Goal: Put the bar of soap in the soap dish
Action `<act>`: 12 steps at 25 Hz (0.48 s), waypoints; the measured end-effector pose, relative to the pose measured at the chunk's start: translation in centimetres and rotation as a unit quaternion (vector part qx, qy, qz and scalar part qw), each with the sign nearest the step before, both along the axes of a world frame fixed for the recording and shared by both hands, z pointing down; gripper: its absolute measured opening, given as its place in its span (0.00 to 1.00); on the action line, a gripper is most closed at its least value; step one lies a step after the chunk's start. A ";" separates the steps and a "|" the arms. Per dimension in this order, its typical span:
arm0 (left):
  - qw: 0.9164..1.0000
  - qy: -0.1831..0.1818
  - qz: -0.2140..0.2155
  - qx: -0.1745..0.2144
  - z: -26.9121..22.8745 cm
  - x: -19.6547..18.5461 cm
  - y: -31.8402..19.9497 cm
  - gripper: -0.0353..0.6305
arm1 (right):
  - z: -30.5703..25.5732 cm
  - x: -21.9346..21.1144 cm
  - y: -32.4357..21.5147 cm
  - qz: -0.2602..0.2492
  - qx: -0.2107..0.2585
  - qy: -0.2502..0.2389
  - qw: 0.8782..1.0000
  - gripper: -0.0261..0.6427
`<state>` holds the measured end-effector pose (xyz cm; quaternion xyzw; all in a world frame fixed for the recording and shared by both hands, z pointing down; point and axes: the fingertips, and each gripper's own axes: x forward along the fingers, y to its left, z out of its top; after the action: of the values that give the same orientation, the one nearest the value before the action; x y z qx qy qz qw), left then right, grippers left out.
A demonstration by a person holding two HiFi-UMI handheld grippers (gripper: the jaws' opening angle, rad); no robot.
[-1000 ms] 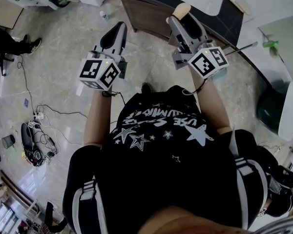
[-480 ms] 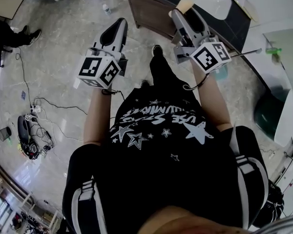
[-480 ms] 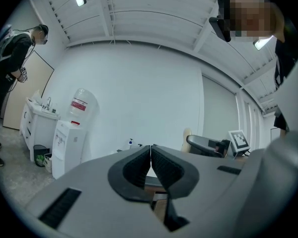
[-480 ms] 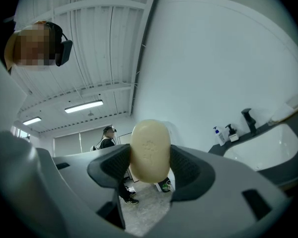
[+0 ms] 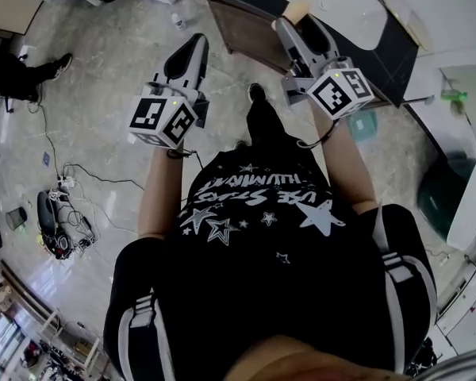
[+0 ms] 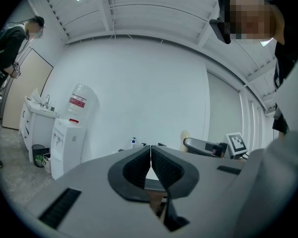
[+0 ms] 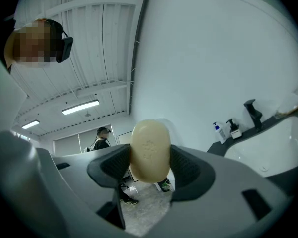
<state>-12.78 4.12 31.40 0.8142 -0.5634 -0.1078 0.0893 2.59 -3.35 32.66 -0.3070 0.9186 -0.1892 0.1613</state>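
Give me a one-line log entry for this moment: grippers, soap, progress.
left gripper: shut, empty | right gripper: shut on bar of soap | sink: right of soap | task: soap not yet placed

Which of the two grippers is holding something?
The right gripper: its jaws clamp the cream bar of soap. The left gripper is shut and empty.

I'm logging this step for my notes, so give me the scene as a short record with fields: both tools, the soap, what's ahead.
left tool: shut, nothing between the jaws
right tool: shut on bar of soap
bar of soap: cream, oval, upright between the jaws
sink: white basin in a dark counter, ahead of the right tool
soap dish: not made out in any view
task: bar of soap not yet placed
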 end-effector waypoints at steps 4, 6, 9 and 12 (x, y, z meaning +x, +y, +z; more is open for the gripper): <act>1.000 0.002 0.002 -0.008 0.4 0.0 -4.0 0.07 | 0.5 -0.1 -4.1 0.002 -0.011 0.000 1.000 0.43; 1.000 0.002 0.003 -0.012 0.6 0.1 -6.3 0.07 | 0.7 0.0 -6.4 0.001 -0.013 0.000 1.000 0.43; 1.000 0.003 -0.001 -0.014 0.7 0.0 -9.5 0.07 | 0.9 0.0 -9.9 0.002 -0.014 0.003 1.000 0.43; 1.000 0.000 -0.004 -0.017 0.5 -0.3 -12.7 0.07 | 0.9 -0.2 -13.4 0.001 -0.019 0.003 1.000 0.43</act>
<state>-13.04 -8.57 31.88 0.8103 -0.5684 -0.0988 0.1027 2.42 -16.75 33.54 -0.3118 0.9150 -0.2058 0.1524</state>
